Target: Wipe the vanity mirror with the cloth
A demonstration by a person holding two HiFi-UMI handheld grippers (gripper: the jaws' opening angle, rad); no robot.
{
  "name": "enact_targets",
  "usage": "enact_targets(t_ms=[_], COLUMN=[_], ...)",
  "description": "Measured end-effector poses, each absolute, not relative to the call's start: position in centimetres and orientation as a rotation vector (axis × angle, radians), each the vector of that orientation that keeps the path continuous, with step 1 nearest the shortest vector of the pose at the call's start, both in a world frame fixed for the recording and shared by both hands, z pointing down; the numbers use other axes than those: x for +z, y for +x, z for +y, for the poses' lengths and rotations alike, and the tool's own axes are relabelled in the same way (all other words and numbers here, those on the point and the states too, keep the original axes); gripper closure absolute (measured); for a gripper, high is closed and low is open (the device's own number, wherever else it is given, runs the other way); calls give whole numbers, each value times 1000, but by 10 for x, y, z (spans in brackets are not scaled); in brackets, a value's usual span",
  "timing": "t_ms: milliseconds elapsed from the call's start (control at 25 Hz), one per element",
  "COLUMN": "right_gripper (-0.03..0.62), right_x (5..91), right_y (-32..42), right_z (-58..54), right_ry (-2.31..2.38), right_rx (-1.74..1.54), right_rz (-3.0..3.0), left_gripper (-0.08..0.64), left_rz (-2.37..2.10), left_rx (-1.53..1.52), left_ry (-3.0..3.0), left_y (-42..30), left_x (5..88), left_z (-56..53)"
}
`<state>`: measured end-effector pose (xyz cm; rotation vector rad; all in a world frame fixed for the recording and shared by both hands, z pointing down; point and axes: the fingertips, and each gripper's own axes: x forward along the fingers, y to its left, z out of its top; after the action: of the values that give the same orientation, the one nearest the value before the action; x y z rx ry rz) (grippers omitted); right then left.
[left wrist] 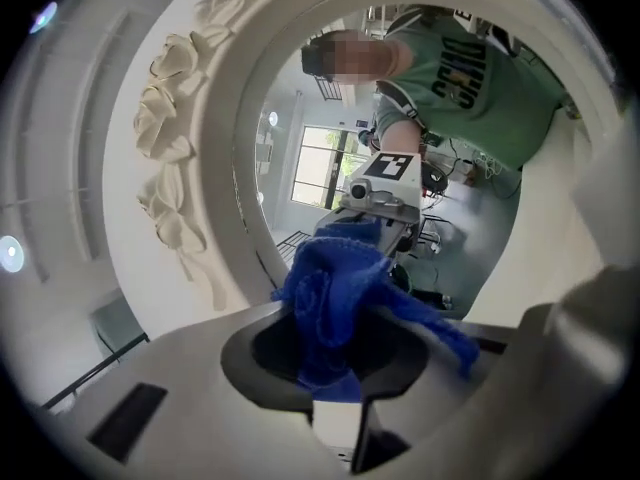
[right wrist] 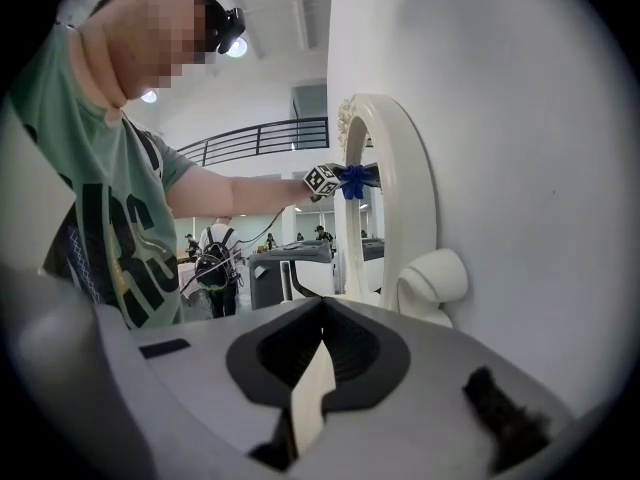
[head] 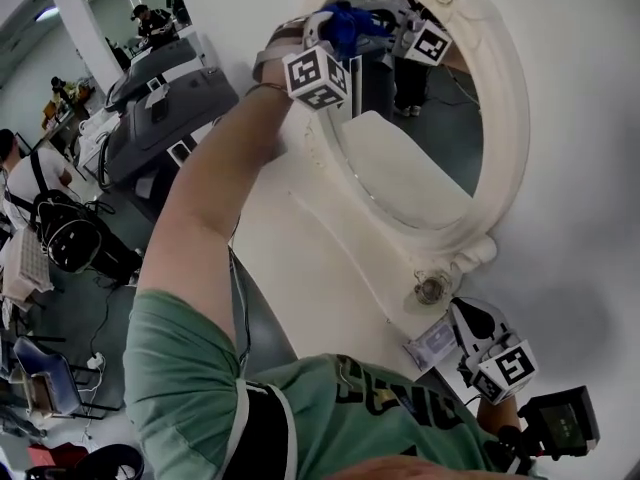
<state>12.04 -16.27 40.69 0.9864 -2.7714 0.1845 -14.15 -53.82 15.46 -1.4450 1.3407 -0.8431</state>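
Observation:
The oval vanity mirror has an ornate white frame [head: 505, 118] and stands against a white wall. My left gripper [head: 340, 38] is raised to the top left of the glass [head: 420, 158], shut on a blue cloth [head: 345, 23] that touches the glass. In the left gripper view the bunched cloth [left wrist: 330, 298] fills the jaws of that gripper [left wrist: 335, 368], with its reflection just ahead. My right gripper [head: 440, 340] hangs low beside the mirror's foot, jaws together and empty. The right gripper view [right wrist: 318, 368] shows the mirror frame [right wrist: 395, 198] edge-on and the cloth [right wrist: 353, 180] up high.
A small round knob [head: 432, 289] sits at the frame's base above the white vanity top [head: 300, 228]. Grey machines [head: 160, 108] and several people are in the hall at the left. A black backpack on a chair [head: 70, 238] stands nearer.

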Motion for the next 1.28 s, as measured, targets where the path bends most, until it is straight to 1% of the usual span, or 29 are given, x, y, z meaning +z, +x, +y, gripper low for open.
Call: enact_targets(t_ms=[240, 360, 680, 920, 1280], right_gripper=[580, 580, 580, 580, 580], right_x=[410, 421, 446, 459, 470], right_y=[111, 106, 106, 99, 89], right_z=[-153, -163, -180, -191, -202], right_ry=[942, 929, 925, 917, 864], right_rx=[228, 253, 294, 305, 334], right_rz=[-2775, -2760, -2715, -2696, -2691], left_gripper=[474, 476, 477, 477, 476], left_rz=[1348, 1373, 1462, 1475, 1434], left_rx=[-831, -851, -960, -1065, -1182], left_ry=[-1392, -1396, -1494, -1592, -1840], left_y=[-143, -152, -184, -196, -171], left_x=[146, 160, 255, 348, 485], left_z=[-525, -537, -572, -581, -561])
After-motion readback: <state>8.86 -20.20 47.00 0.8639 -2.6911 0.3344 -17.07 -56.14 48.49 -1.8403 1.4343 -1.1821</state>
